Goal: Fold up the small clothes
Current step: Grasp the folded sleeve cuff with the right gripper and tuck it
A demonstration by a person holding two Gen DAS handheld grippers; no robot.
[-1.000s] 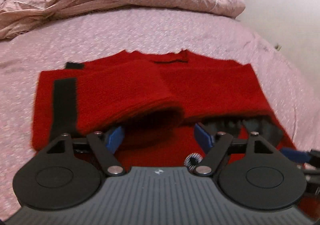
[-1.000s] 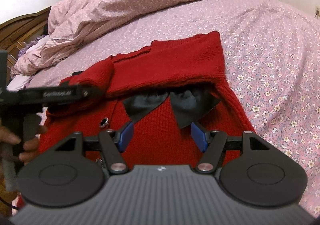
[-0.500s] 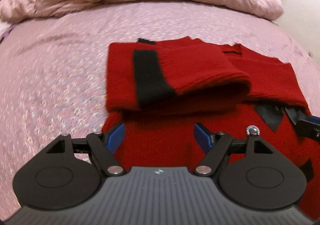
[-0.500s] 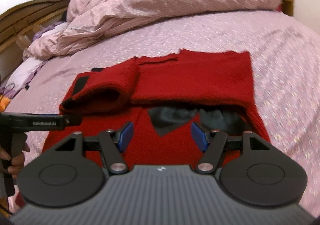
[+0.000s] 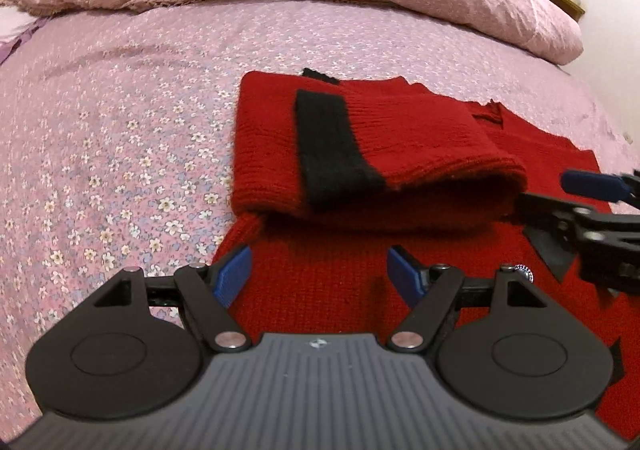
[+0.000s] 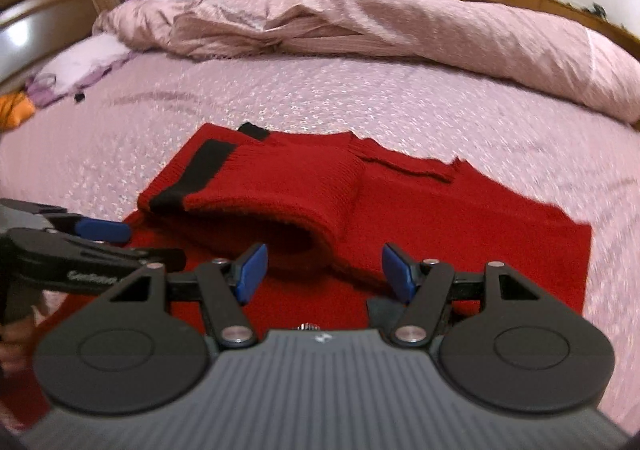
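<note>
Both grippers have swung leftward over the past second, so the red knitted sweater with the black cuff band point(image 5: 400, 153) now sits at about one o'clock in the left wrist view instead of straight ahead. It lies on the pink floral bedsheet point(image 5: 120, 121), one sleeve folded across its body, below the crumpled pink duvet point(image 6: 360, 21) at twelve o'clock. The left gripper point(image 5: 320, 274) and right gripper point(image 6: 322, 272) both hover over the sweater's near hem, blue pads spread apart and gripping nothing.
</note>
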